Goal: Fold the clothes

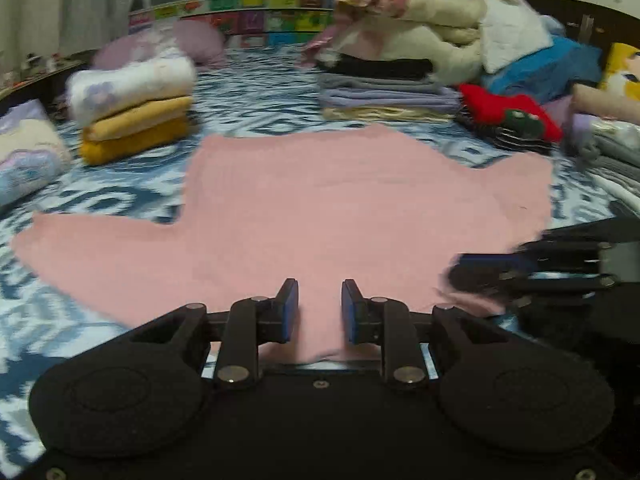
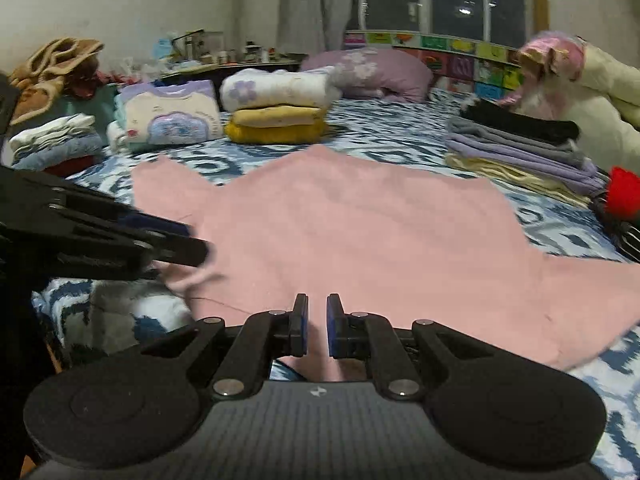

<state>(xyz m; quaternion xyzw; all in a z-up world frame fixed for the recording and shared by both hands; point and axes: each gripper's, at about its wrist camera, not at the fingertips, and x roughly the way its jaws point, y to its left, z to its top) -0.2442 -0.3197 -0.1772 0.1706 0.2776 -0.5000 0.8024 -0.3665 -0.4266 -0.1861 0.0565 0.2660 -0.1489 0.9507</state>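
- Left gripper [image 1: 319, 308]: its blue pads stand a little apart with the near hem of the pink garment [image 1: 320, 208] running up between them; the cloth looks pinched there, so the gripper reads as clamped on the hem.
- Right gripper [image 2: 316, 326]: the pads are nearly together, with a tongue of the same pink cloth [image 2: 360, 232] rising between them; also clamped on the hem. Each gripper appears at the side of the other's view, close alongside.
- Task item: the pink garment lies spread flat on the blue-and-white patterned bedspread [image 1: 256, 92], reaching forward from both grippers, with its sleeves fanned out to either side.
- Step in hand, as judged: carrying the gripped near hem forward to fold the garment. To do it well, keep both grips level and evenly spaced so the hem stays taut, lift only enough to clear the cloth beneath, and lay the edge down square to the far edge.
- Risk: grips this close together may let the hem's outer corners sag and crease.
- Containers: none in view. Finished work sits in open stacks ahead: yellow folded towels [image 2: 276, 124] ahead-left of the right gripper, lilac and grey folded clothes [image 2: 520, 148] ahead-right.
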